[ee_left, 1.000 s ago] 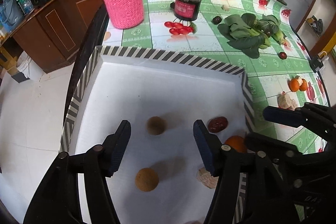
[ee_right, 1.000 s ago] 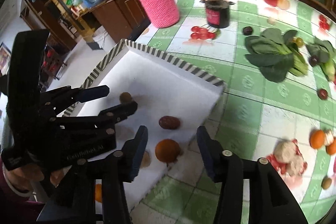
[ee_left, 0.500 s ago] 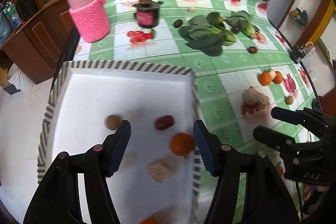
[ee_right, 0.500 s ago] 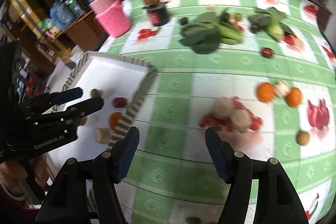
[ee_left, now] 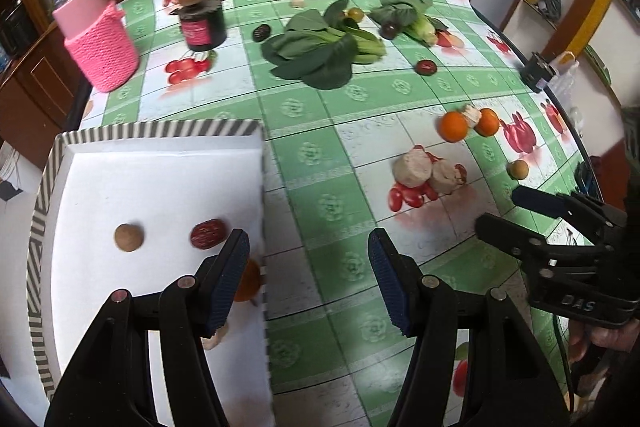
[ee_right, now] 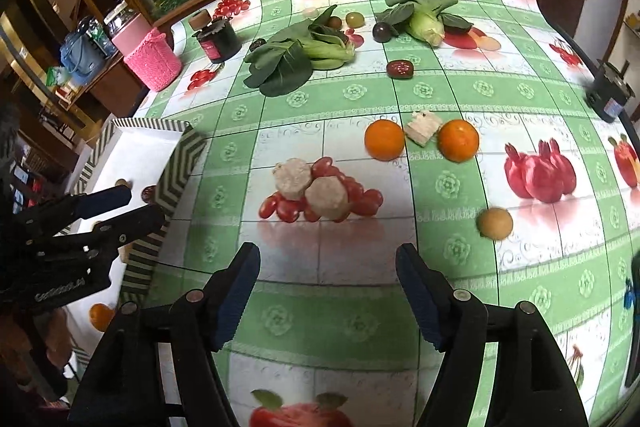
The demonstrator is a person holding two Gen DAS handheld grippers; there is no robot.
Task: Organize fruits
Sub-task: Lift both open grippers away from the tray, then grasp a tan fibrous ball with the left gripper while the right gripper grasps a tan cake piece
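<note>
A white box with a striped rim sits at the table's left and holds a brown round fruit, a red date and an orange, partly hidden by my finger. On the table lie two oranges, a small yellow-brown fruit, a red date and two pale peeled chunks. My left gripper is open and empty over the box's right rim. My right gripper is open and empty above the tablecloth, short of the chunks.
Leafy greens and a second bunch lie at the back with dark plums. A dark jar and a pink knitted jar stand at the back left. A black object sits at the right edge.
Both grippers have swung right, away from the box interior toward the open tablecloth. The loose fruits on the table have come closer in the right wrist view. Both stay open.
</note>
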